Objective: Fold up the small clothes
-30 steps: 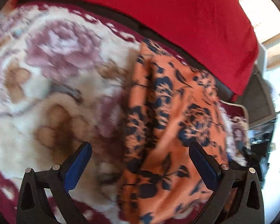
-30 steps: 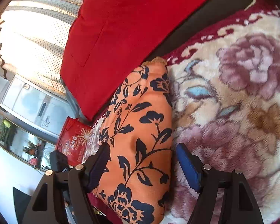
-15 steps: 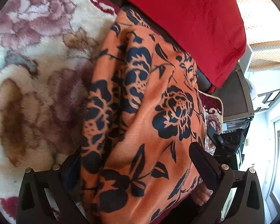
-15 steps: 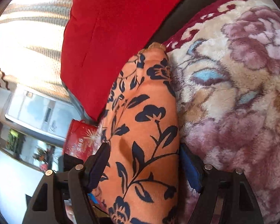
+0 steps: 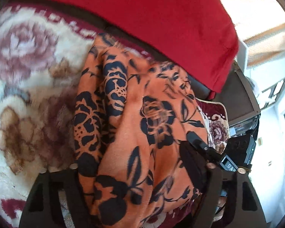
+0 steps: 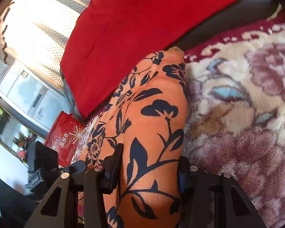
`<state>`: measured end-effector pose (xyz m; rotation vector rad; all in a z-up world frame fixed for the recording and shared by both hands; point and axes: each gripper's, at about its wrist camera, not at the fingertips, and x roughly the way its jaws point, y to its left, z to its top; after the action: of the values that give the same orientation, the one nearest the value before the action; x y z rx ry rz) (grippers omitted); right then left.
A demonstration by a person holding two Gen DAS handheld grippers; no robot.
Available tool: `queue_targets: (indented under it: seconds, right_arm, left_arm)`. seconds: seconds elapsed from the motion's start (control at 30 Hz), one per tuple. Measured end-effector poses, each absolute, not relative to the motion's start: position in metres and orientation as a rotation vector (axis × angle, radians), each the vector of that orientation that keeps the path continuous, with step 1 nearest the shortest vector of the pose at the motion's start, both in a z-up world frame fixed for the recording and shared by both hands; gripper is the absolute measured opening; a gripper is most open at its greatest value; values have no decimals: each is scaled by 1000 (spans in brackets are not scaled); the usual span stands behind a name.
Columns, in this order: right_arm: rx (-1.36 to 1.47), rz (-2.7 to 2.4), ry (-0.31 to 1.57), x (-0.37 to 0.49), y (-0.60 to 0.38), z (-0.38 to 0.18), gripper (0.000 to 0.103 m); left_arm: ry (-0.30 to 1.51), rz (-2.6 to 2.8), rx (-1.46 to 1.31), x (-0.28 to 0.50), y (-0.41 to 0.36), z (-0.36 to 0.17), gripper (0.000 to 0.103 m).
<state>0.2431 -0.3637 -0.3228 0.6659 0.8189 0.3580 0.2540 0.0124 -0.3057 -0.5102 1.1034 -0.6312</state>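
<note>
Between the fingers: orange cloth (image 5: pixel 134 125), on a blanket (image 5: pixel 28 87).
Left gripper (image 5: pixel 134 172): just closing, cloth clamped.
Right gripper (image 6: pixel 150 163): just closing, cloth clamped.

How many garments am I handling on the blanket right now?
1: the orange floral garment, bunched lengthwise on the floral blanket below the red cushion, with the left tool and right tool clamped on it. Others could be hidden underneath.
</note>
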Motion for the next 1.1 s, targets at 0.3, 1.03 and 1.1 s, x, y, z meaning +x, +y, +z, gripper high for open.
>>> queue_targets:
  seconds: [0.3, 1.03, 1.1]
  right_arm:
    - [591, 388, 707, 223, -363, -292, 41]
    - [806, 305, 860, 226, -432, -335, 57]
    - [813, 313, 845, 227, -432, -336, 55]
  left_arm:
    - [990, -673, -382, 238, -29, -267, 60]
    - [1162, -639, -305, 252, -97, -309, 55]
    - [1117, -641, -249, 245, -99, -303, 49]
